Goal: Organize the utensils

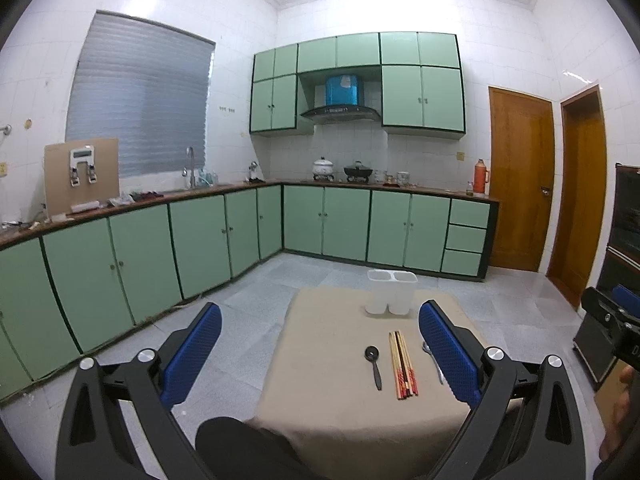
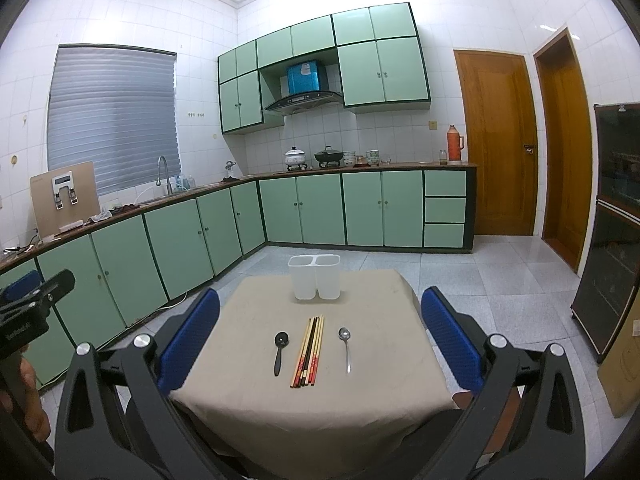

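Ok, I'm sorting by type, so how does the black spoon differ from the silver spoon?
The black spoon is dark and matte with a thicker handle; the silver spoon is shiny metal with a thin one. The black spoon lies left of the chopsticks, the silver spoon right. Both lie flat on the tablecloth, bowls toward the white holder.

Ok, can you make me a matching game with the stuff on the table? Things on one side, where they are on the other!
Things:
1. black spoon
2. chopsticks
3. metal spoon
4. white holder

Places, seen from the right wrist camera:
A. at the far edge of the table
B. left of the row
C. right of the row
D. middle of the row

Pairs: 1-B, 2-D, 3-C, 4-A
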{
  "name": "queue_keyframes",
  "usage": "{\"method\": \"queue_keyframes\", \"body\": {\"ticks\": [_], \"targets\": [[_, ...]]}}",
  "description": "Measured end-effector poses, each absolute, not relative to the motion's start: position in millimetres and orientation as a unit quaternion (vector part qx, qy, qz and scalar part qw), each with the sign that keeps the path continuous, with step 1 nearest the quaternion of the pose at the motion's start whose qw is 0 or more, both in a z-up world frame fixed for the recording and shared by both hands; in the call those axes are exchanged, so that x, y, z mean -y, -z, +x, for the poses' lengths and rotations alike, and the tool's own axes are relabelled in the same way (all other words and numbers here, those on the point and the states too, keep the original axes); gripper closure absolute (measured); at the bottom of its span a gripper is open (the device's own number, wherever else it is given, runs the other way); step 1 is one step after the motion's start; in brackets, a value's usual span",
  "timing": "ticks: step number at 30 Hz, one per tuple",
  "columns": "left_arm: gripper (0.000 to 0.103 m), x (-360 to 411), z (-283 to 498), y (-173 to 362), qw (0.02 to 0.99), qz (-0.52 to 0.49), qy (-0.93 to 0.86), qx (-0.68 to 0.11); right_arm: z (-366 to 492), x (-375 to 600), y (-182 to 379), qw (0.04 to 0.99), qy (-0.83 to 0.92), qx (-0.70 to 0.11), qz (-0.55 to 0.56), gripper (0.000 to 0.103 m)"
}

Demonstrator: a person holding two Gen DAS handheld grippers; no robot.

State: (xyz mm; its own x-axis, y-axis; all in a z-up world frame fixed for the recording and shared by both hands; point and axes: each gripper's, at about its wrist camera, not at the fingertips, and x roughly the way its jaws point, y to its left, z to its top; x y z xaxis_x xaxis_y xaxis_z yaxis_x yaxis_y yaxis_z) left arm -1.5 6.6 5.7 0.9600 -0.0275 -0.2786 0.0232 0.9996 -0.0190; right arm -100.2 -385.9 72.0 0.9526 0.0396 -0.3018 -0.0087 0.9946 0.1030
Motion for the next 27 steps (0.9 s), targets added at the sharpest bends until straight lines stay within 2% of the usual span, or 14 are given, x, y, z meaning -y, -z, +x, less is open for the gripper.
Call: {"method": "queue_keyframes", "body": {"ticks": [13,17,18,19,20,23,25,27], "targets": [[0.006,-2.2,20.7,16.3,0.984,-0.007,0.043,-0.173,-86.7,390.9,-62.3,0.986,-0.007,-0.162,0.047,0.005],[0.006,3.8,53.2,47.1,0.971,-0.025,0.081,-0.226,-55.8,396.9,-37.2,0.979,-0.006,-0.200,0.047,0.006],[0.010,5.7,69.0,61.4,0.963,-0.030,0.087,-0.252,-48.6,398.3,-30.5,0.976,-0.006,-0.210,0.050,0.006],[0.014,6.3,79.5,70.5,0.959,-0.033,0.092,-0.267,-37.1,402.0,-20.1,0.972,-0.009,-0.228,0.055,0.011],[0.021,8.0,92.5,81.9,0.953,-0.036,0.095,-0.286,-25.6,405.5,-9.3,0.967,-0.012,-0.246,0.059,0.026],[0.039,13.4,122.2,111.8,0.937,-0.040,0.107,-0.329,9.4,411.9,24.5,0.949,-0.026,-0.305,0.069,0.040],[0.040,20.3,143.4,133.0,0.928,-0.038,0.112,-0.353,31.2,412.1,48.7,0.937,-0.039,-0.340,0.075,0.051],[0.040,26.7,161.2,150.2,0.921,-0.035,0.121,-0.368,52.6,413.5,74.1,0.923,-0.051,-0.371,0.083,0.054]]}}
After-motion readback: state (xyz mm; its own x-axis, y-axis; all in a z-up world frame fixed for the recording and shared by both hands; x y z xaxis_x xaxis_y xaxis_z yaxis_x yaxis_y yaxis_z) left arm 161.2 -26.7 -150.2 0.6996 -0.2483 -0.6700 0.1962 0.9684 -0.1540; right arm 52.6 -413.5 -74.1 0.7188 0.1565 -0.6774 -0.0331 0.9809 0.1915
